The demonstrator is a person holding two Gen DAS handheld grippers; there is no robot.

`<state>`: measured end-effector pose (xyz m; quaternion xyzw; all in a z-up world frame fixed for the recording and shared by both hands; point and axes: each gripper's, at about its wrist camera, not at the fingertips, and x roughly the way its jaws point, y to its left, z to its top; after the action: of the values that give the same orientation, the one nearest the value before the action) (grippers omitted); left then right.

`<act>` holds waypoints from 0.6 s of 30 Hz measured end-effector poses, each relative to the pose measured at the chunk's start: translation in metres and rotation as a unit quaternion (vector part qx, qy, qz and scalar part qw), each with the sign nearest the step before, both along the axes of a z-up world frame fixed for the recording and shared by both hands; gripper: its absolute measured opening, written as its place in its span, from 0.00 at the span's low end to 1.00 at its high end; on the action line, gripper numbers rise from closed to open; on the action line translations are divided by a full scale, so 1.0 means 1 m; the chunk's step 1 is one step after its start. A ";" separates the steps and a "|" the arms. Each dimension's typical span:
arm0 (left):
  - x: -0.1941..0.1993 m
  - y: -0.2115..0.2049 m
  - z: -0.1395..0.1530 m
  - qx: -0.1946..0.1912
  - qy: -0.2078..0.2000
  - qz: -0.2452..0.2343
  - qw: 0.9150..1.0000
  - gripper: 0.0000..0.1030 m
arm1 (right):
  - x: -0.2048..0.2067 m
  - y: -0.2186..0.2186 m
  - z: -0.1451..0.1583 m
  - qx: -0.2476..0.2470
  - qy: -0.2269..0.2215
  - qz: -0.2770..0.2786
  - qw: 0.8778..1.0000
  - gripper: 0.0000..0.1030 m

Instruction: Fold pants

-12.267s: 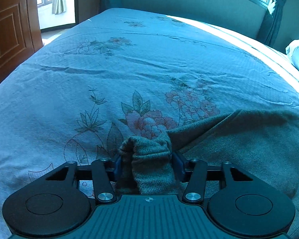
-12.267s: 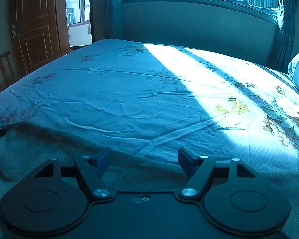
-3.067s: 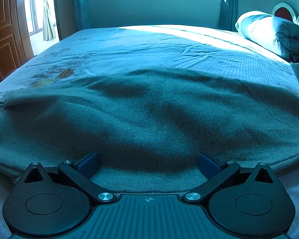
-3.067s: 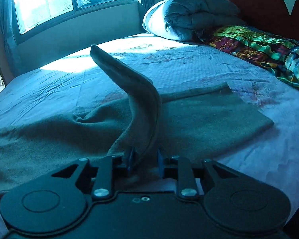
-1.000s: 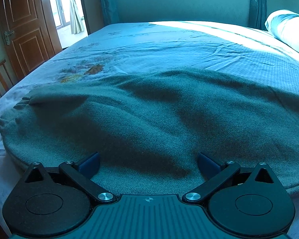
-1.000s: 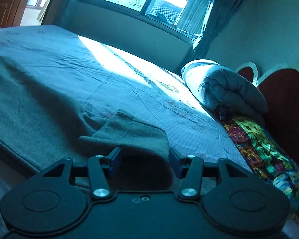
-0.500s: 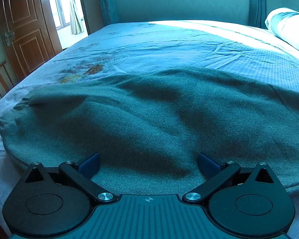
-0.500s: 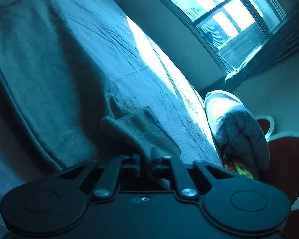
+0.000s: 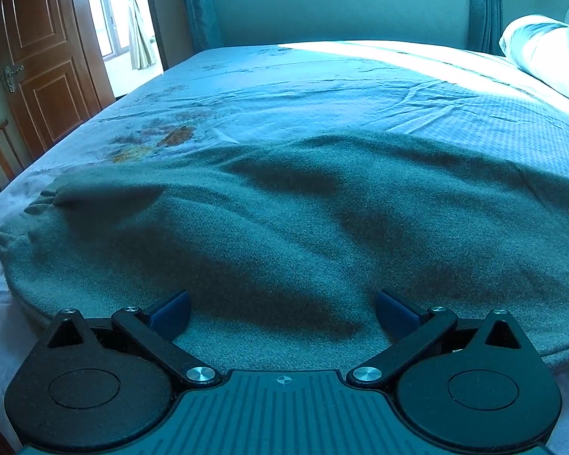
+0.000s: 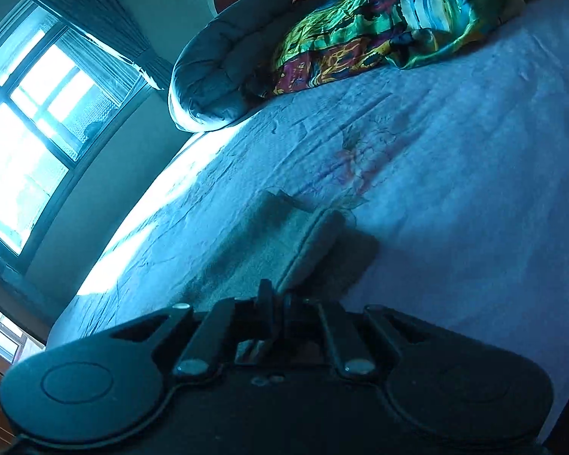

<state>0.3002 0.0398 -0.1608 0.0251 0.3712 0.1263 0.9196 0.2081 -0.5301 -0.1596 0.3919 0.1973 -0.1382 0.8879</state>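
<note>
In the left wrist view, the pants (image 9: 284, 227) spread across the lower half of the frame on the bed (image 9: 322, 87), their gathered end bunched at the left edge and their right side cut off by the frame border. The left gripper (image 9: 282, 309) sits at the bottom centre with its jaws wide apart over the cloth, the pads clear of it. A wooden door (image 9: 38, 57) stands at upper left, and only a slice of a rolled quilt (image 9: 546, 53) shows at upper right. The right wrist view is tilted and dim: the right gripper (image 10: 278, 301) at lower centre is clamped on a folded edge of the pants (image 10: 315, 242), though the pinch point itself is dark and hard to make out. Only this view shows the colourful pillow (image 10: 398, 19) at upper right, beside the quilt (image 10: 223, 60), and the window (image 10: 30, 113) at left.
</note>
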 end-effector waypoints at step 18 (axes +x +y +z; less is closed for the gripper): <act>-0.005 0.005 0.000 -0.002 0.002 -0.022 1.000 1.00 | -0.034 -0.036 -0.005 0.078 0.002 -0.075 0.994 0.23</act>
<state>0.2957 0.0446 -0.1603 0.0316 0.3727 0.1055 0.9214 0.1744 -0.5660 -0.1643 0.4730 0.1796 -0.1896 0.8415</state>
